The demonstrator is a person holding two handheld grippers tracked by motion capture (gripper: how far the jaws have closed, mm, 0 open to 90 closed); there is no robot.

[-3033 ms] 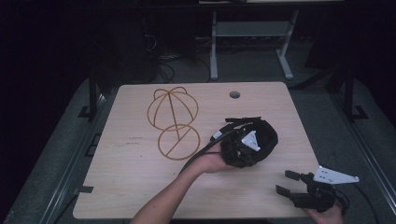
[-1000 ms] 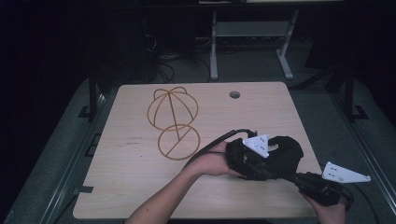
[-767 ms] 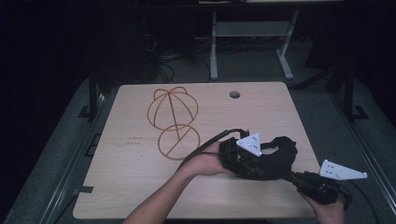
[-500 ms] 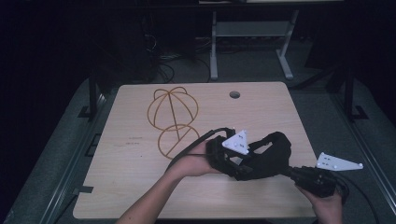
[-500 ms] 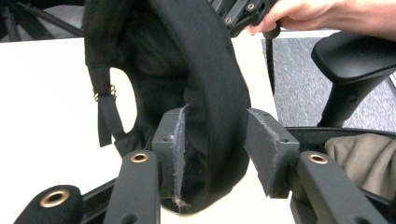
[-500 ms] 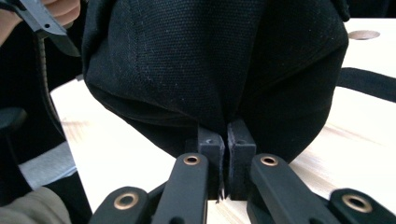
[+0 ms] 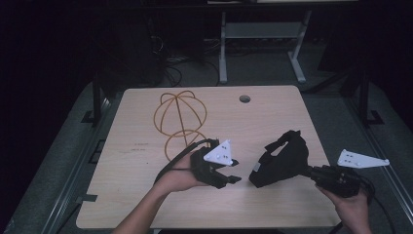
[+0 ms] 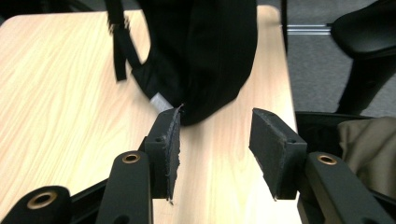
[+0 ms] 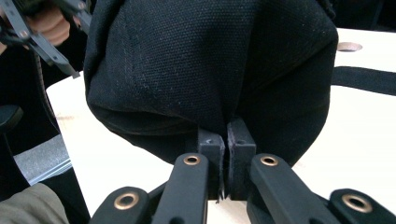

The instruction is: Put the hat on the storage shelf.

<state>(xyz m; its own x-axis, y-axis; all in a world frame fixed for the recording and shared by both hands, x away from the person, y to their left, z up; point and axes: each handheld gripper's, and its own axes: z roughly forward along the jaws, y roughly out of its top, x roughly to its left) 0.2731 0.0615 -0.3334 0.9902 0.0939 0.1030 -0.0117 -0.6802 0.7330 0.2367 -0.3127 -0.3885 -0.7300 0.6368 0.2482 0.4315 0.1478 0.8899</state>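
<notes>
- Black cap (image 7: 282,163): dark canvas, held up over the right half of the table (image 7: 146,204), its lower edge near the tabletop; a strap hangs from its far side in the left gripper view. It lies between the two grippers, its crown toward the right one.
- Right gripper (image 9: 226,140): jaws pressed together, pinching a fold of the cap's cloth between the pads; held by the person's right hand at the table's right front corner, grey three-cornered plate on top.
- Left gripper (image 7: 233,171): jaws parted and just been opening; nothing between the pads, bare wood showing in the gap. The cap's edge sits just beyond the left pad in the left gripper view. Held in the left hand near the table's front middle, apart from the cap.
- Wire stand (image 7: 180,122): brass-coloured, a dome of hoops with a ring at its near side, on the table's far left part, clear of both grippers.
- Round hole (image 7: 244,99): in the tabletop near the far edge.
</notes>
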